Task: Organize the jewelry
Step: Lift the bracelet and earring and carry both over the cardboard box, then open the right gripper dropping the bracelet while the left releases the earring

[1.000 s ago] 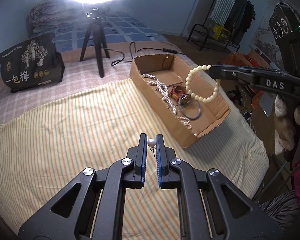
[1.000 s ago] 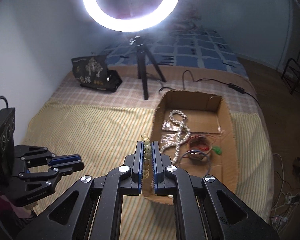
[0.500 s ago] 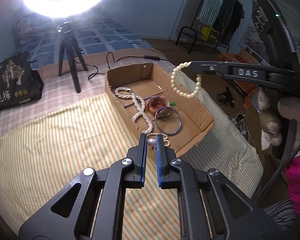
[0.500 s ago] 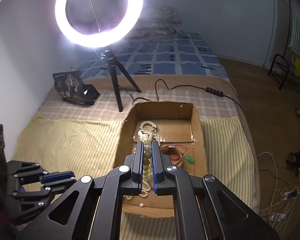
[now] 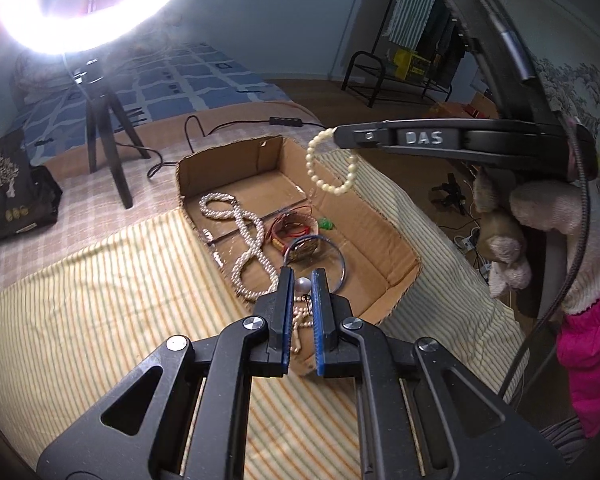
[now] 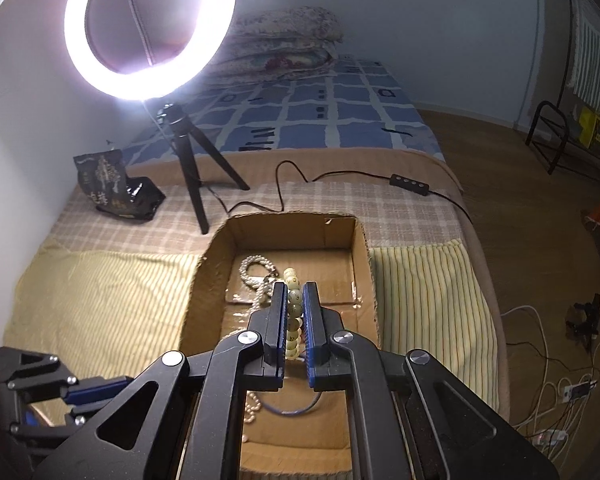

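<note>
**Two held pieces above the open box**

Bedroom light comes from a ring lamp (image 6: 149, 28) on a small tripod (image 6: 191, 160), which stands on a bed covered with a checked cloth and, nearer to the cameras, a yellow striped sheet (image 5: 99, 300). On this soft surface lies an open cardboard box (image 5: 396, 240), its long axis running away from both cameras toward the lamp. A dark printed bag (image 6: 115, 184) stands near the wall, well apart from the box.

The left gripper (image 5: 302, 286) has its jaws together on a pearl earring (image 5: 302, 285); the small hook hangs below the pearl. It hovers at the near end of the box, and directly under and beyond it lie a long pearl necklace (image 5: 247, 236), a thin blue bangle (image 5: 332, 256) and some red cord pieces.

The right gripper (image 6: 294, 300) is clamped on a bead bracelet (image 6: 293, 308). In the left wrist view this bracelet (image 5: 332, 164) hangs as a loose ring from the jaw tips, over the far right part of the box. The floor of the box under it looks bare.

Both pieces seem already above the box, so I judge the coming move is a short lowering and a release. The right hand is nearer to the free far end and the left hand is nearer to the crowded near end. The earring is tiny and may fall among the necklace loops.

Beyond the bed there is a wooden floor with cables and a clothes rack (image 5: 412, 40).
</note>
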A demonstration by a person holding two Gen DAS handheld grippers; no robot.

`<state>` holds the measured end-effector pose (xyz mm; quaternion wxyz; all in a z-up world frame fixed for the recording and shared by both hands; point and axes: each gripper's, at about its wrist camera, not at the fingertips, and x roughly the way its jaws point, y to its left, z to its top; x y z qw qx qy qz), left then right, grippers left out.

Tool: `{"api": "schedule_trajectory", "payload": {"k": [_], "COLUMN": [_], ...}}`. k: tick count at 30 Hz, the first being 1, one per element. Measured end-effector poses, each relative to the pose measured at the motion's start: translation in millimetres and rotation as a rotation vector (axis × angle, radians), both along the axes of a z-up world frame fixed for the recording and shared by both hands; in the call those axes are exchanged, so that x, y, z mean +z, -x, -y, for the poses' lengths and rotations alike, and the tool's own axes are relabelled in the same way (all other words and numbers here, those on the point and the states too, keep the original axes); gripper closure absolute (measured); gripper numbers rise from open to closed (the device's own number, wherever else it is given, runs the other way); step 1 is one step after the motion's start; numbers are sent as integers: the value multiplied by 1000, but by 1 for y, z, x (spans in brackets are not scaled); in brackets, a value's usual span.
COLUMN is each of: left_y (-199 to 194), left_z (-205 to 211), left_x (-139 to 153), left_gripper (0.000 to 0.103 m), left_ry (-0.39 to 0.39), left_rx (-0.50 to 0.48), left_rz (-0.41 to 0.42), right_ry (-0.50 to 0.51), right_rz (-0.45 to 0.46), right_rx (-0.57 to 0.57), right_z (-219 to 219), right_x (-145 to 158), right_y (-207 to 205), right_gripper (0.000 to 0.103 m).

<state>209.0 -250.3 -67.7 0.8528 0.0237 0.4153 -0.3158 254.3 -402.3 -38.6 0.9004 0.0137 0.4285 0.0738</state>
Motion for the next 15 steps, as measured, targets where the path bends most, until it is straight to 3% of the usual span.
{"api": "schedule_trajectory", "payload": {"k": [15], "left_y": [-11], "left_z": [20], "left_x": [-9], "left_gripper": [97], "left_ry": [-13], "left_rx": [-9], "left_rz": [8], "right_ry": [-1], "right_rz": [-25], "right_rx": [-7], "right_z": [15], "right_x": [-21], "right_y": [-25], "right_gripper": [97]}}
